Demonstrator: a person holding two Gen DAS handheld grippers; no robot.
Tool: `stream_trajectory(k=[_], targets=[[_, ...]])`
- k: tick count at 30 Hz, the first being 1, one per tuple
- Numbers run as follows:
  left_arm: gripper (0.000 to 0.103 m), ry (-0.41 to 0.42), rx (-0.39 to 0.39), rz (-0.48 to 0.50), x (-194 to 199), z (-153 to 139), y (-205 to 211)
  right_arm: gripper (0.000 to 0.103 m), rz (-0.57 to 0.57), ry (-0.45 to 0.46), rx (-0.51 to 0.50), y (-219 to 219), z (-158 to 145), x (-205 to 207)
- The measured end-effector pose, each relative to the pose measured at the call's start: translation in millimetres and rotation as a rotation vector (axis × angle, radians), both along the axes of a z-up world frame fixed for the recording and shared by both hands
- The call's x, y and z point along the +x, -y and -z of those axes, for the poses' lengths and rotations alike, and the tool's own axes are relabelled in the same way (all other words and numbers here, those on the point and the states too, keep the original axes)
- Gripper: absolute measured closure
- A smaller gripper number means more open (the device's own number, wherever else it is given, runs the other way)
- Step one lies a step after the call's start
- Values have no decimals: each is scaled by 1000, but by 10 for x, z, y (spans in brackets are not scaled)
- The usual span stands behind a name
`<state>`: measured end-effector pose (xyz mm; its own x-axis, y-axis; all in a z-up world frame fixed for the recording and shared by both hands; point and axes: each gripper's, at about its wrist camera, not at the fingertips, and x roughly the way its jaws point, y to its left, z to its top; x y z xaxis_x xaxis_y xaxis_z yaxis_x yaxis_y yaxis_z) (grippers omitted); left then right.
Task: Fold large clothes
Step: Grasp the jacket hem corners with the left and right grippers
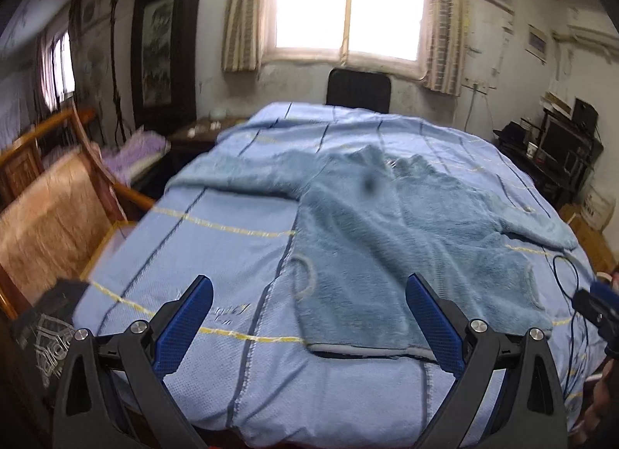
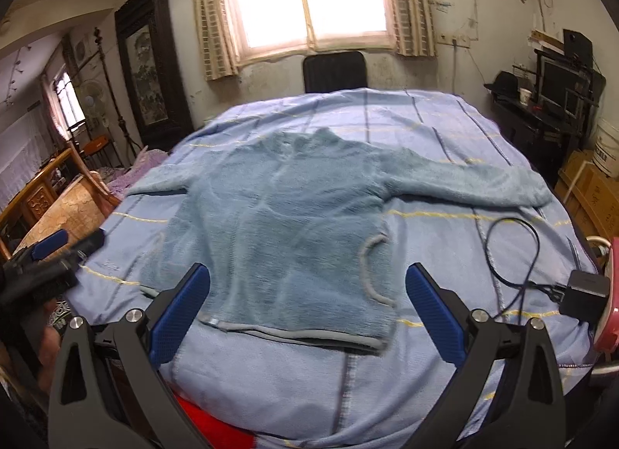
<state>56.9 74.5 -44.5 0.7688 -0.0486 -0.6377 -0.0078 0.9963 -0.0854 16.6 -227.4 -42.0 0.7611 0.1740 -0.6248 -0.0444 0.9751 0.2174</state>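
Note:
A fuzzy blue-grey sweater point(image 2: 278, 216) lies flat on the bed, sleeves spread out to both sides, hem toward me. In the left wrist view the same sweater point(image 1: 390, 240) sits right of centre. My left gripper point(image 1: 309, 286) hangs open above the sheet, near the sweater's hem and left edge, holding nothing. My right gripper point(image 2: 307, 275) is open over the lower part of the sweater, nothing between its fingers. The left gripper point(image 2: 58, 251) also shows at the left edge of the right wrist view, and the right gripper point(image 1: 599, 302) at the right edge of the left wrist view.
A light blue striped sheet point(image 2: 445, 131) covers the bed. A black cable and charger point(image 2: 580, 290) lie on its right side. A black chair point(image 2: 334, 71) stands at the far end under the window. A wooden bench point(image 1: 50, 216) is left, a dark desk point(image 2: 541, 116) right.

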Motion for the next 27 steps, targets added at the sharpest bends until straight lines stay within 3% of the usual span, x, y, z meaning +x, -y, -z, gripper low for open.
stream_trajectory(k=[6,11,13,17,22,23,25,26,27], targets=[[5,-174,-176,54,449,389,-336,4,35,-133,95,376,455,235],[20,-273,-234,150,677,625,-186,4,39,-210,214,600,743,394],[28,-289,-240,192,701,654,-101,4,31,-225,250,652,793,443],[29,-297,-200,225,713,711,46,6,0,-232,269,637,811,482],[31,-331,-225,211,787,847,-3,22,-36,-261,279,550,875,515],[35,-325,-224,213,782,842,0,24,-37,-269,280,529,895,518],[67,-323,-213,233,776,842,26,27,-32,-261,262,505,900,497],[73,-319,-198,232,774,835,30,30,-33,-259,246,478,891,492],[85,-309,-195,237,766,820,37,42,-39,-259,242,459,892,492]])
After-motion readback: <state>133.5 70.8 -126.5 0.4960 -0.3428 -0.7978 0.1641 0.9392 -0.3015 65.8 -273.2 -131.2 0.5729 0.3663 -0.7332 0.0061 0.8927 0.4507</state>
